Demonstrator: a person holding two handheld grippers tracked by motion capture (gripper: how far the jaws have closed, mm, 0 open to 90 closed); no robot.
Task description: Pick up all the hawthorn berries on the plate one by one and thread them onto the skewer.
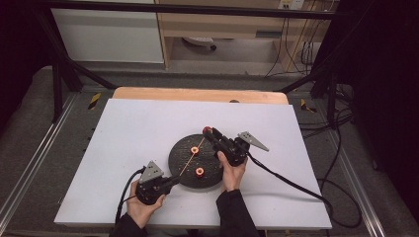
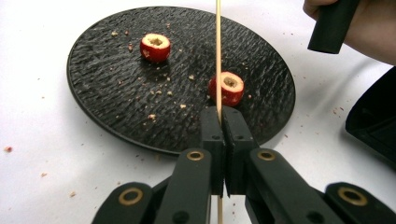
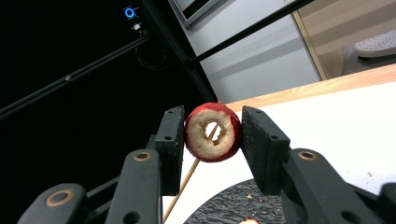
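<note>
You are working with black grippers over a black, ripple-textured plate (image 2: 116, 98) lying on a white table (image 1: 128, 128). The cored fruit pieces (image 2: 155, 47) are showing red skin and pale beige flesh, the skewer (image 2: 218, 51) is showing light tan, and beige and reddish crumbs (image 2: 154, 116) are speckling the plate.

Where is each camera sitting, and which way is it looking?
High view: above the person's side, looking forward and down at the white table; both forearms and hands enter from the bottom.
Left gripper view: rides the left gripper, looking along its jaws, shut on a wooden skewer, toward the black plate; the other hand shows top right.
Right gripper view: rides the right gripper, tilted upward, jaws shut on a cored red fruit.
Shared: skewer and plate appear in all views.
</note>
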